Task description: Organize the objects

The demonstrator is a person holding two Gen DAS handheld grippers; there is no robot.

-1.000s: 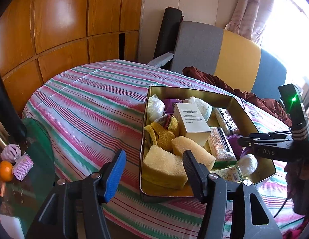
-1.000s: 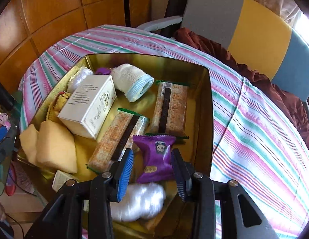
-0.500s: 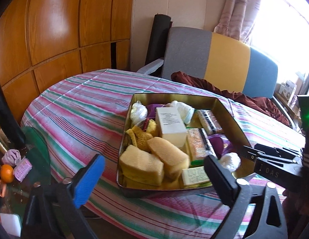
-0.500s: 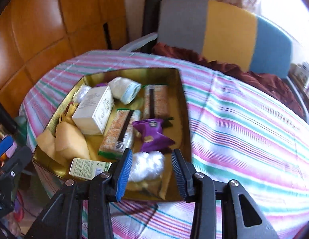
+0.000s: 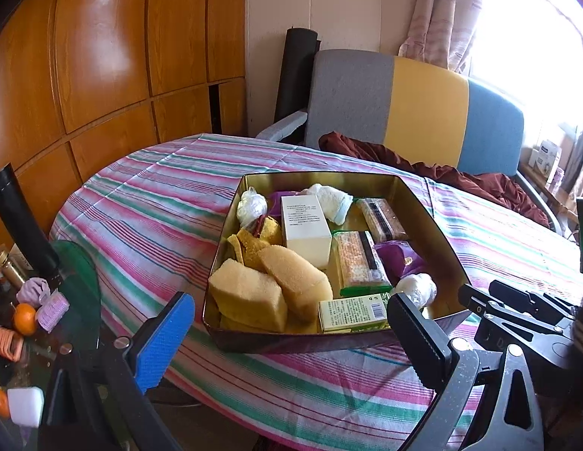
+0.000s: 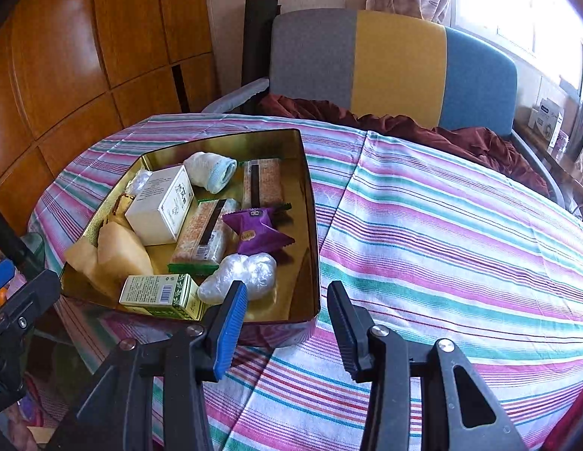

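A gold tin tray (image 5: pixel 434 225) (image 6: pixel 310 225) on the striped tablecloth holds yellow sponges (image 5: pixel 250 293), a white box (image 5: pixel 304 229) (image 6: pixel 160 206), cracker packs (image 5: pixel 357 263) (image 6: pixel 205 236), a purple snack packet (image 6: pixel 255 229), a rolled white towel (image 6: pixel 210 171), a clear plastic wad (image 6: pixel 239 272) and a green box (image 5: pixel 351 314) (image 6: pixel 160 295). My left gripper (image 5: pixel 291 342) is open and empty, in front of the tray's near edge. My right gripper (image 6: pixel 287 327) is open and empty, just in front of the tray's near right corner.
A grey, yellow and blue chair (image 6: pixel 397 64) with a maroon cloth (image 6: pixel 423 127) stands behind the table. A glass side table (image 5: pixel 66 300) at the left holds an orange (image 5: pixel 22 317), hair rollers and small items. Wood panels line the left wall.
Both grippers have pulled back from the tray toward the table's near edge. The left jaws have opened wider. The purple packet, earlier between the right fingers, now lies in the tray.
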